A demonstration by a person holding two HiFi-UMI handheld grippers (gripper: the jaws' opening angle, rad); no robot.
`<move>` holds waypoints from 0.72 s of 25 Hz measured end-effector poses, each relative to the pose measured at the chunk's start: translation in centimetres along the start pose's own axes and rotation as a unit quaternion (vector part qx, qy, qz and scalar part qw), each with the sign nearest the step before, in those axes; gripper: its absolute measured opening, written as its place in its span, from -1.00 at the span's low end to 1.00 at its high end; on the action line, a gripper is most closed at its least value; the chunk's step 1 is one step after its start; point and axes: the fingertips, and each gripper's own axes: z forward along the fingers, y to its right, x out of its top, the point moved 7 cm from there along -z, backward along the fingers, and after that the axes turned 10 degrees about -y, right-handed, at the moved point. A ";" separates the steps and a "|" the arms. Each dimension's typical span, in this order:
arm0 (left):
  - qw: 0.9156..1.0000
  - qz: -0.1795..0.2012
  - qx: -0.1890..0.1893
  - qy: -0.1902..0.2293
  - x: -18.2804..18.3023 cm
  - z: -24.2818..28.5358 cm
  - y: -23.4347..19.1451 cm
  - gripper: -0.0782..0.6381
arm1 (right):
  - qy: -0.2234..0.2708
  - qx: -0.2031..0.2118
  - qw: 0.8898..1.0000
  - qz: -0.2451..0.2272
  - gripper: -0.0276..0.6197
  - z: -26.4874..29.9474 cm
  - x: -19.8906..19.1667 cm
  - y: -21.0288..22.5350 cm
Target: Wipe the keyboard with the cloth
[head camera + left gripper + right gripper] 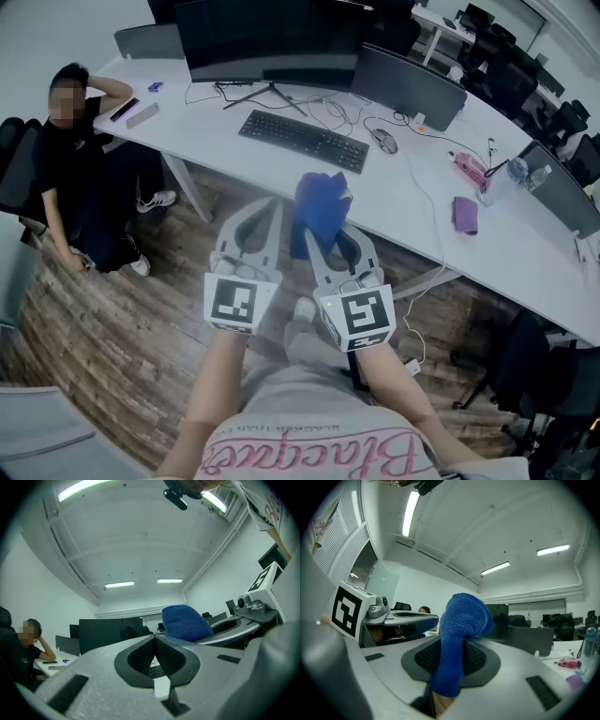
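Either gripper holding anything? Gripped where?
Right gripper pinches the blue cloth near one end; the rest sticks out past the jaws. Left gripper is shut, empty.

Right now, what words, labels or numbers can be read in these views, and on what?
"Blacque…": pink script on the shirt, upside down in the head view, its end cut off.
Small print line above it on the shirt: too blurred to read surely.
Keyboard keys: too small to read.
Square markers on the cubes: patterns only, no words.
Both gripper views: nothing legible.
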 end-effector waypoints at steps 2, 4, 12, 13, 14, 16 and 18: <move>1.000 0.001 0.001 -0.001 0.0 2.0 -0.8 -0.77 | -0.003 0.002 1.000 0.003 -0.64 1.7 0.1 1.3; 1.000 0.002 0.003 -0.003 0.0 3.9 -1.7 -0.77 | -0.006 0.004 1.000 0.005 -0.64 3.4 0.3 2.6; 1.000 0.006 0.005 -0.017 0.0 12.1 -4.0 -0.77 | -0.009 0.011 1.000 0.012 -0.64 9.6 1.1 8.7; 1.000 0.007 0.004 -0.018 0.0 13.2 -4.3 -0.77 | -0.009 0.013 1.000 0.013 -0.64 10.3 1.2 9.5; 1.000 0.009 0.003 -0.020 0.0 14.2 -4.6 -0.77 | -0.009 0.014 1.000 0.013 -0.64 11.0 1.3 10.2; 1.000 0.011 0.001 -0.023 0.0 16.2 -5.0 -0.77 | -0.010 0.014 1.000 0.013 -0.64 12.4 1.3 11.7; 1.000 0.010 0.001 -0.026 -0.2 18.1 -5.4 -0.77 | -0.012 0.014 1.000 0.013 -0.64 13.7 1.2 13.0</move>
